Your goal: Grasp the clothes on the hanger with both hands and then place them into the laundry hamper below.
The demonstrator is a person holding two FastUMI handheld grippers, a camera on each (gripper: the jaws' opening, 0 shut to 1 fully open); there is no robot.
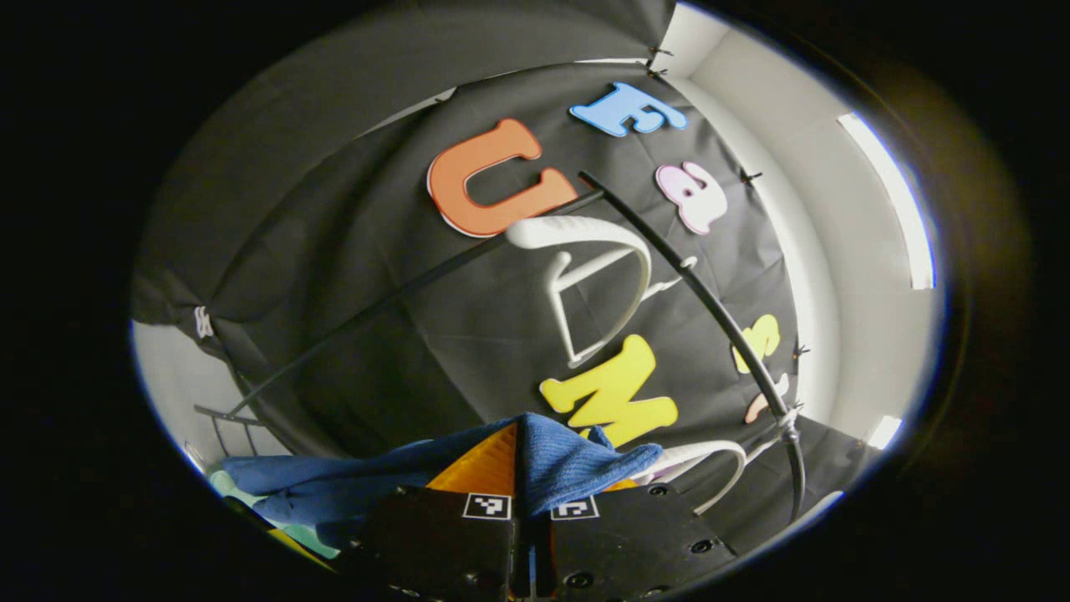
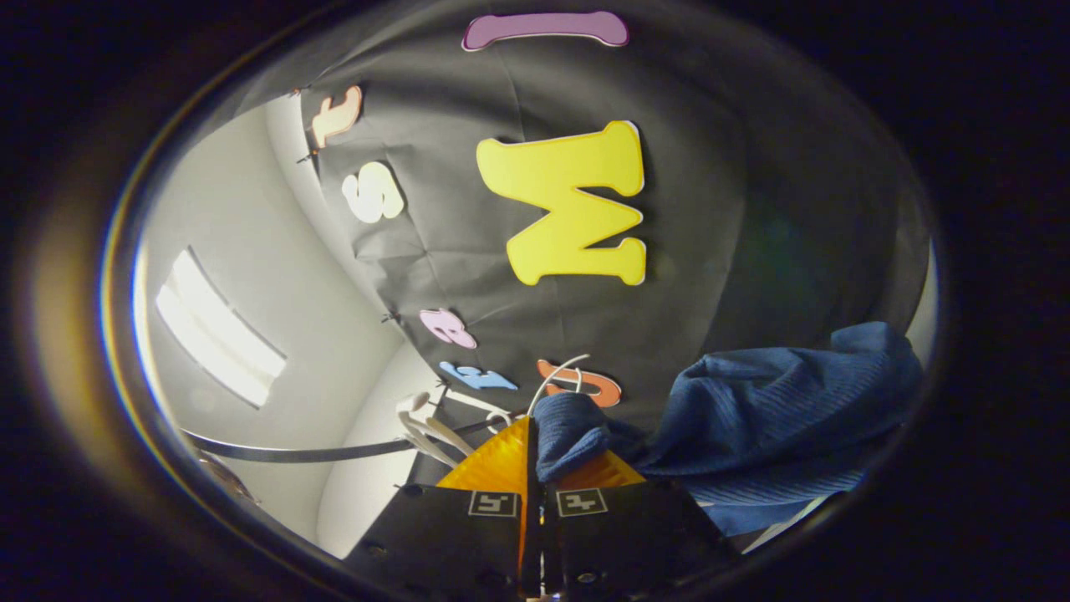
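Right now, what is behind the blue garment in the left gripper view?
Behind the blue garment hang white hangers on a black rail, backed by the black cloth wall. The garment covers whatever lies beneath it.

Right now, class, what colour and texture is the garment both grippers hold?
Blue, finely ribbed garment; clearest in the right gripper view.

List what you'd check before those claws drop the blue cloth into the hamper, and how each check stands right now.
1. Left claw pinching the blue cloth: ok, fabric sits between its closed fingers.
2. Right claw pinching the cloth: ok, a fold is clamped.
3. Cloth off the white hanger: ok, that hanger on the black rail is bare.
4. Cloth clear of the other hanger: cannot tell, they overlap.
5. Hamper directly below: cannot tell.
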